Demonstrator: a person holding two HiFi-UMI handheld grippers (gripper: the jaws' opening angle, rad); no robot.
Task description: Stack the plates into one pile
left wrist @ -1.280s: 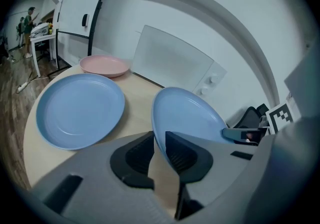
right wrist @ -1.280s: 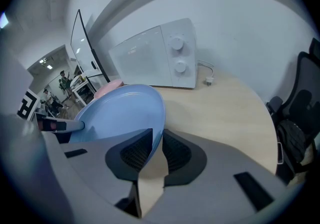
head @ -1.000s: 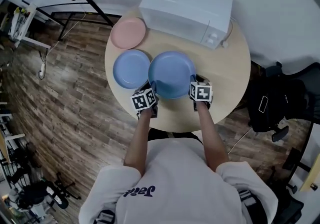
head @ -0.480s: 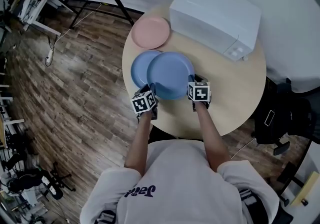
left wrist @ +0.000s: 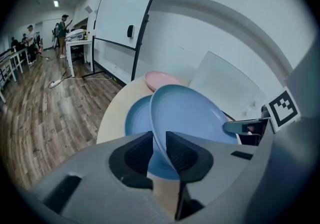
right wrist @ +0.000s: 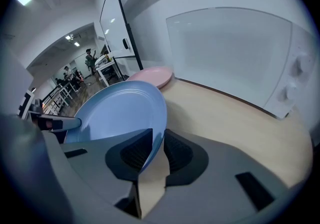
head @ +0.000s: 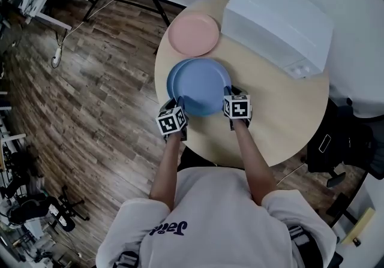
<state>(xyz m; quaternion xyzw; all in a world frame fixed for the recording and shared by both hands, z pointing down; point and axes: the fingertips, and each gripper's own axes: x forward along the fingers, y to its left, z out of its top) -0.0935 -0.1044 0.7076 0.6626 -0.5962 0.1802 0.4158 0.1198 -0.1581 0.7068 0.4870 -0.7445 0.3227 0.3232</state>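
while over darker plate, lighter plate

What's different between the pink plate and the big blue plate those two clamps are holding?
The pink plate looks smaller than the big blue plate. The pink plate lies flat on the table, untouched; the big blue plate is pinched at its rim by the left gripper and right gripper, held over a second blue plate. Both are round and empty.
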